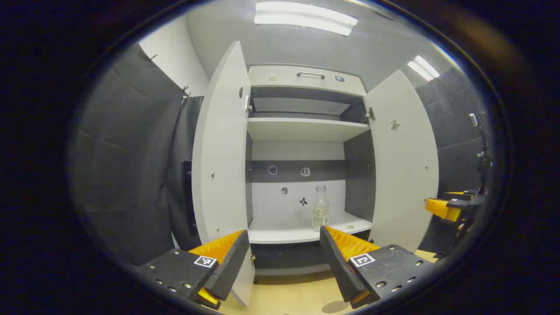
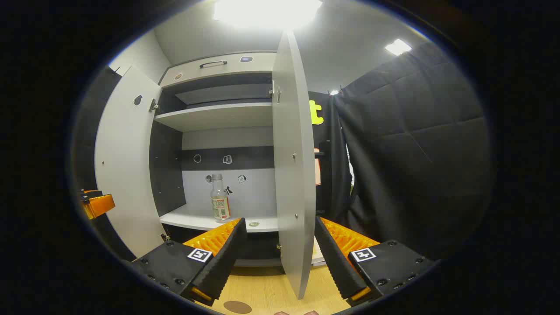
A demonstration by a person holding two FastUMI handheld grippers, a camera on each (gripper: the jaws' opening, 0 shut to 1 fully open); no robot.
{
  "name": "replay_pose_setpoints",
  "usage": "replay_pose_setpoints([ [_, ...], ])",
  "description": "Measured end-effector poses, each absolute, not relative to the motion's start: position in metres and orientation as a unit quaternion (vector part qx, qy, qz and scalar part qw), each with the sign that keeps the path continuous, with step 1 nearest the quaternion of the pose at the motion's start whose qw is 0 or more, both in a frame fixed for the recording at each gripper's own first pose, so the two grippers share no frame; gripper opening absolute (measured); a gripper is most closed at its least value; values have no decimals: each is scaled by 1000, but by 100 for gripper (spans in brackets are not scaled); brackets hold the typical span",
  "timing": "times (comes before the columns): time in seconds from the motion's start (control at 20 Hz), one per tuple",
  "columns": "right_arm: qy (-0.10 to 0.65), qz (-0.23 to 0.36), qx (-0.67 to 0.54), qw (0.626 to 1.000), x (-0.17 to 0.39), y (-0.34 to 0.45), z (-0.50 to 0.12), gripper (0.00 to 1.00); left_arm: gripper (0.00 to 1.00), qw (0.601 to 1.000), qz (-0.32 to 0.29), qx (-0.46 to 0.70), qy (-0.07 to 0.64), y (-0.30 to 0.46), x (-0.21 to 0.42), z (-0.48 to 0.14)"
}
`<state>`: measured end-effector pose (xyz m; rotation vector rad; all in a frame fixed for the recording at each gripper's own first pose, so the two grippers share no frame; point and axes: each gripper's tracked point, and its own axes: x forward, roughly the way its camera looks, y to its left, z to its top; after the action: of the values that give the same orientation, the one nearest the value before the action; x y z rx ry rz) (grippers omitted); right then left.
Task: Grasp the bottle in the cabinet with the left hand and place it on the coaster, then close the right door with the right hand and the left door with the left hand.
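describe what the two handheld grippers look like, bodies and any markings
Both look alike. The left gripper has two dark, wedge-shaped finger mounts studded with screws, each carrying a small square black-and-white marker tag, and the inner faces are ribbed. The right gripper has the same build: dark screwed blocks, one square tag per side, ribbed inner faces. No cables or sleeves are visible.

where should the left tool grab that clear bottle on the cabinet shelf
Grip the clear glass bottle around its straight labelled body, coming level from the front through the open doors. It stands upright near the white lower shelf's front, and its neck looks narrow. The left tool is open, empty.
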<state>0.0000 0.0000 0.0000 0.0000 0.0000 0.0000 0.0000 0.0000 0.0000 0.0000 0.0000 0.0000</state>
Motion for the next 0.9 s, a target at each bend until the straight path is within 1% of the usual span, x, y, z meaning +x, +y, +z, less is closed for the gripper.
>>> replay_pose_setpoints([
  [0.05,-2,0,-1,1000,-1,-2,1,99,94,1000,3,-1,1,2,-1,-1],
  [0.15,-7,-1,-7,1000,-3,4,0,99,94,1000,7,-1,4,4,-3,-3],
  [0.2,-7,0,-9,1000,-3,6,-1,99,97,1000,9,-1,5,6,-3,-5],
  [0.25,-6,0,-9,1000,-4,7,-2,99,94,1000,11,-2,7,7,-3,-6],
  [0.3,-3,1,-9,1000,-2,7,-4,99,94,1000,12,-5,9,8,-3,-7],
  [0.35,-1,3,-8,1000,-1,8,-3,99,89,1000,15,-9,11,9,-4,-9],
  [0.55,4,5,-4,1000,2,5,-5,99,89,999,21,-20,14,14,-3,-8],
  [0.65,6,5,-1,1000,2,3,-5,99,94,1000,22,-18,13,17,-4,-8],
  [0.75,9,5,0,1000,2,3,-6,99,94,999,25,-14,16,20,-4,-11],
  [0.8,11,5,-1,1000,3,3,-6,99,99,999,27,-13,20,21,-3,-14],
  [0.9,14,1,-2,1000,3,3,-5,99,99,999,24,-19,25,19,-2,-18],
])
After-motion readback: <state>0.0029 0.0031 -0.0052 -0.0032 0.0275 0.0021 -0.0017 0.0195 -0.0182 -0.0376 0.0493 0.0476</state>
